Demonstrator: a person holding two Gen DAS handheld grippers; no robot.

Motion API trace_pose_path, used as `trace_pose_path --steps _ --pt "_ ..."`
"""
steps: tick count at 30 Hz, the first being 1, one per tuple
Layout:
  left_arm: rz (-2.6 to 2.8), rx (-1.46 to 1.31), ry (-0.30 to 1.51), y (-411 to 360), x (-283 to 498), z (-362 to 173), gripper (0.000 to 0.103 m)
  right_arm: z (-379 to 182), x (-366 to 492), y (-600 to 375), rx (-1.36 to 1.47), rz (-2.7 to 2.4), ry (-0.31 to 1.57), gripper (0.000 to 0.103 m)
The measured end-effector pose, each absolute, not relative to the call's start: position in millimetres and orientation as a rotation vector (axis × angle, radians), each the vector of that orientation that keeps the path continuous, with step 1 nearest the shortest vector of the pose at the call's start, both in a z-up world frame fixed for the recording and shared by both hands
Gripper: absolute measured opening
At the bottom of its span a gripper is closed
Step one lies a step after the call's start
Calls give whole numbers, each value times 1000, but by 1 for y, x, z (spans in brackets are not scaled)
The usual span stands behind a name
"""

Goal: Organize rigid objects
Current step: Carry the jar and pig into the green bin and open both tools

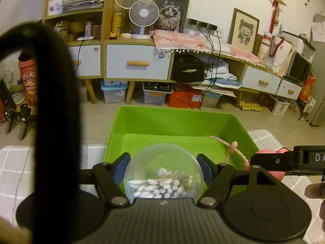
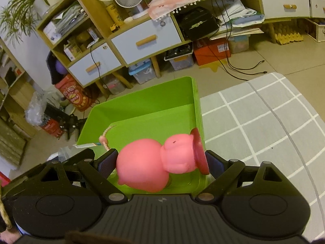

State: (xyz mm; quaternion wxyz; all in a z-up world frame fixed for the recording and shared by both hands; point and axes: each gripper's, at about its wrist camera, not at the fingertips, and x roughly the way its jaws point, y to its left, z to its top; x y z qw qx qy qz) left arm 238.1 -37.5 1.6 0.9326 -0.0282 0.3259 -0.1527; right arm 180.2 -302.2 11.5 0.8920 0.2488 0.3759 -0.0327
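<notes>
Seen from the left wrist, the left gripper (image 1: 163,165) holds a clear round container of cotton swabs (image 1: 163,174) between its blue pads, one pad pressed against each side, the jaws at a middling width. The container sits just over the near edge of a green bin (image 1: 176,122), which stands on a grey mat with white grid lines (image 1: 12,162). Inside the bin, towards its right side, lies a pale pink beaded strand (image 1: 235,148). At the right edge of this view the black body of the right gripper (image 1: 288,160) reaches in, with a bit of pink showing behind it. Behind the bin stands a wooden cabinet with pale blue drawers (image 1: 138,63), and a small white fan (image 1: 143,13) on top of it. Next, from the right wrist, the right gripper (image 2: 162,163) is spread wide and clamped on a pink toy figure (image 2: 146,166) lying sideways, the left pad against its rounded body and the right pad against its dark red disc-shaped end. The toy hangs over the near right corner of the green bin (image 2: 142,99), above the bin floor; the beaded strand (image 2: 105,136) shows to the left, inside the bin.
</notes>
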Motion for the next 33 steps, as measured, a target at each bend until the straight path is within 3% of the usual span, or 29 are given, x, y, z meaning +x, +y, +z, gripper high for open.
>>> trace_pose_path --steps 3,7,33 --pt "-328 -59 659 -38 237 -1 52 11 180 -302 513 -70 781 92" --pt "-304 -31 651 -41 233 1 77 11 176 -304 523 -83 768 101" --pt "-311 74 674 -32 157 26 77 44 114 -294 514 -102 774 101"
